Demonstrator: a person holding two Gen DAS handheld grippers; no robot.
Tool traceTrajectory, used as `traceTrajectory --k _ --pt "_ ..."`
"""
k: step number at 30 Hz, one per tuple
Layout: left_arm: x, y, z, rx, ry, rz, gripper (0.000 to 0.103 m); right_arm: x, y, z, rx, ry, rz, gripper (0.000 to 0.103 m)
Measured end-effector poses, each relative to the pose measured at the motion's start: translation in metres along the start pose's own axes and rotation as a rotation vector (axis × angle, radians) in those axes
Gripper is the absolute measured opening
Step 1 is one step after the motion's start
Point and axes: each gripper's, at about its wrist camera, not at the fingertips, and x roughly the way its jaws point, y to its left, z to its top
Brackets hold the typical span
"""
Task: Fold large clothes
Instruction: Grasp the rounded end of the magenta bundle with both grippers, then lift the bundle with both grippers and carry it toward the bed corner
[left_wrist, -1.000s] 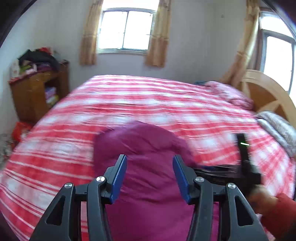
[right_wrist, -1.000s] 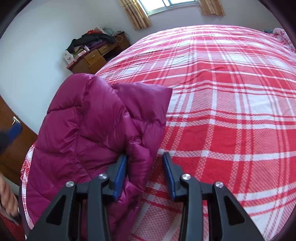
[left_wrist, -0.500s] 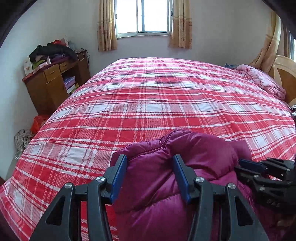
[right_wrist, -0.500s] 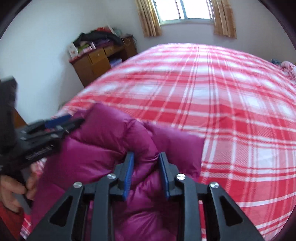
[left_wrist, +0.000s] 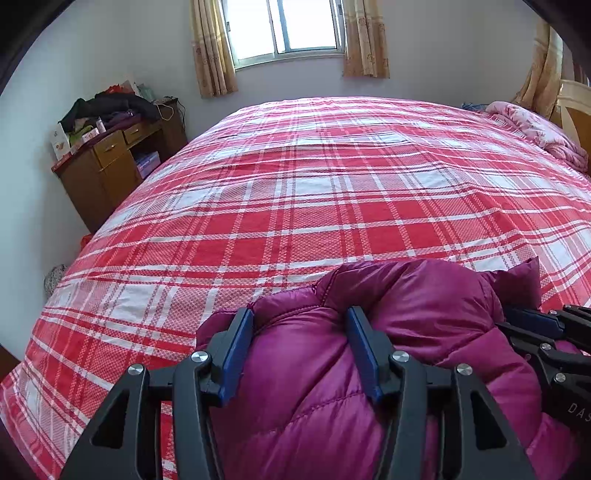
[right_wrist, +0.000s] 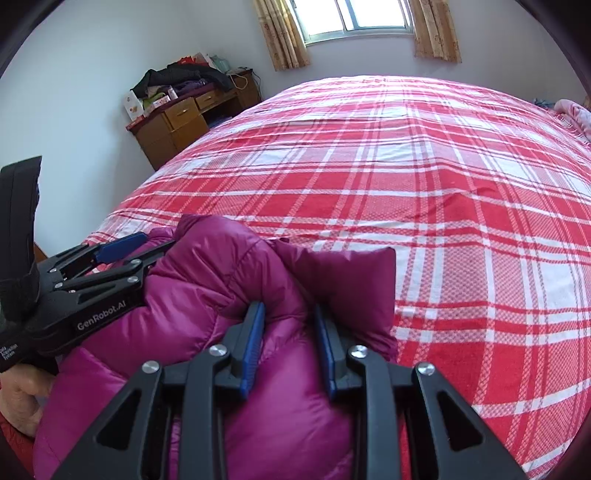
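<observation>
A magenta puffer jacket (left_wrist: 417, 306) lies bunched at the near edge of a bed with a red-and-white plaid cover (left_wrist: 332, 192). My left gripper (left_wrist: 301, 325) is shut on a thick fold of the jacket, its blue pads pressed into the padding. My right gripper (right_wrist: 288, 317) is shut on another fold of the same jacket (right_wrist: 221, 280). The two grippers sit close side by side: the right one shows at the right edge of the left wrist view (left_wrist: 546, 332), the left one at the left of the right wrist view (right_wrist: 110, 258).
A wooden dresser (left_wrist: 110, 166) piled with clothes and boxes stands by the left wall. A pink quilt (left_wrist: 535, 129) and a wooden headboard (left_wrist: 576, 110) are at the far right. A curtained window (left_wrist: 288, 29) is behind the bed.
Both grippers have swung to face across the bed and come level side by side. The jacket has been gathered into a tighter bundle at the near edge, and both grippers have closed onto it.
</observation>
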Motion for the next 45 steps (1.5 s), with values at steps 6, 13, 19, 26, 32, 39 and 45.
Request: traceTrajectory --k 6,13,19,26,32,39,45 --pt "-0.060 0.020 -0.004 0.012 -0.047 -0.035 0.059 -0.038 -0.007 0.002 0.033 -0.009 -0.003 0.036" --pt "-0.111 0.072 -0.046 -0.231 -0.048 -0.253 0.075 -0.109 -0.014 -0.022 0.136 -0.089 0.102 0.071" --pt "-0.090 0.056 -0.077 -0.318 0.031 -0.298 0.075 -0.078 -0.005 -0.047 0.175 0.000 0.107 0.076" --pt "-0.058 0.057 -0.092 -0.473 0.126 -0.382 0.090 -0.064 -0.013 -0.066 0.211 -0.030 0.098 0.089" --pt "-0.063 0.033 -0.088 -0.394 0.131 -0.433 0.090 -0.063 -0.003 -0.071 0.167 -0.010 0.152 0.070" --pt "-0.066 0.024 -0.088 -0.364 0.089 -0.434 0.080 -0.061 -0.003 -0.070 0.154 -0.008 0.148 0.065" --pt "-0.070 0.019 -0.086 -0.339 0.066 -0.367 0.067 -0.059 -0.003 -0.074 0.164 -0.020 0.174 0.046"
